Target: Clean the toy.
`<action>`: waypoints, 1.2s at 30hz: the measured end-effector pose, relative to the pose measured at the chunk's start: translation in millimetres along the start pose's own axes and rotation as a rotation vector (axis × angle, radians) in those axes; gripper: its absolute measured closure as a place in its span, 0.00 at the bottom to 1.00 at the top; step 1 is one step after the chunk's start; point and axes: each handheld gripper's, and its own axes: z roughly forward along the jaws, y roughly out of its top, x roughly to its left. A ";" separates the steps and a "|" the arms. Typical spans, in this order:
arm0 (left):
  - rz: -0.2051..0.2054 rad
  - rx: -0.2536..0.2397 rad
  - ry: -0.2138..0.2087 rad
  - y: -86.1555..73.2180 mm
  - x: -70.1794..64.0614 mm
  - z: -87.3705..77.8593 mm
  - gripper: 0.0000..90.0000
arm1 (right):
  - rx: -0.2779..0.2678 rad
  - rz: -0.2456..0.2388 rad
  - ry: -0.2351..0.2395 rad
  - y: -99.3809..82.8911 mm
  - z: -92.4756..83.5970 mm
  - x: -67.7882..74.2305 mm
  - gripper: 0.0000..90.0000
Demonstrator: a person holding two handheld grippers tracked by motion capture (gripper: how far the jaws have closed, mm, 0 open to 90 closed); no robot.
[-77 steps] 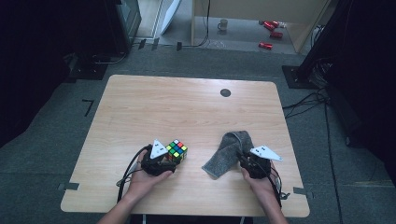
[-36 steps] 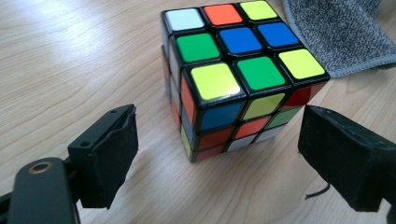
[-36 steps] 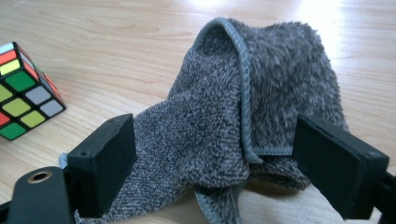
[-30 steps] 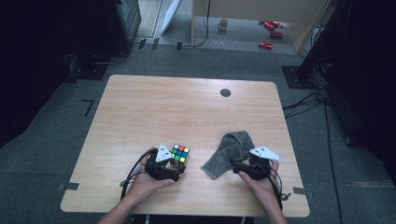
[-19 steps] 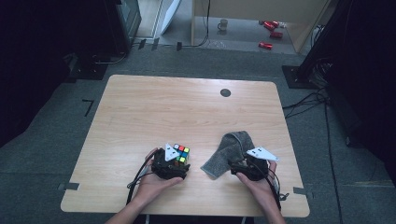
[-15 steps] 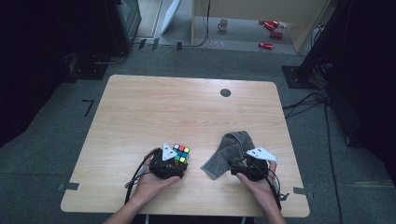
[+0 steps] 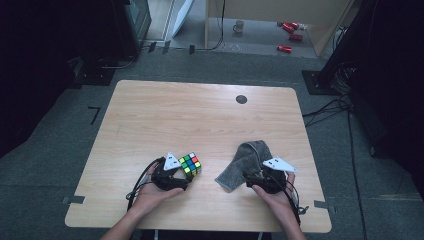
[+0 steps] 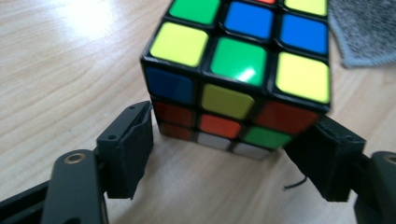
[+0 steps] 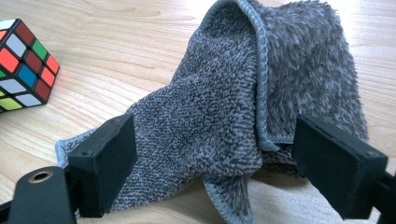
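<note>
Pale woodgrain table [image 7: 200, 115] | left gripper [image 8: 224, 149] closing around glossy cube [image 8: 238, 70], untouched | right gripper [image 9: 215, 172] wide, straddling fuzzy grey cloth [image 9: 243, 93]

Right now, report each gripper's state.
Left gripper: open, jaws just closing around the cube, pads not yet pressing.
Right gripper: open, jaws either side of the grey cloth.

Puzzle cube [image 8: 238, 79] on wooden table [image 8: 60, 70], near corner between left gripper [image 8: 233, 149] jaws, which have just been closing; jaw tips at cube's lower edges, contact unclear. Grey cloth [image 8: 366, 30] corner upper right.
</note>
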 end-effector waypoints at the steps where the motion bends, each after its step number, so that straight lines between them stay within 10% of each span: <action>1: 0.012 0.007 0.006 1.3 -0.5 1.3 0.26 | -0.001 0.000 0.000 -0.2 -0.2 -0.2 0.16; 11: 0.095 0.005 0.006 3.4 -7.3 5.2 0.34 | 0.019 0.001 -0.003 -2.5 1.5 -0.6 0.16; 26: 0.056 -0.061 -0.017 5.1 -4.0 -4.9 0.39 | 0.007 0.003 -0.008 -1.0 1.5 -1.4 0.16; 36: 0.109 -0.124 -0.064 12.1 -11.5 -27.5 0.39 | -0.057 0.032 -0.005 15.3 10.8 10.2 0.08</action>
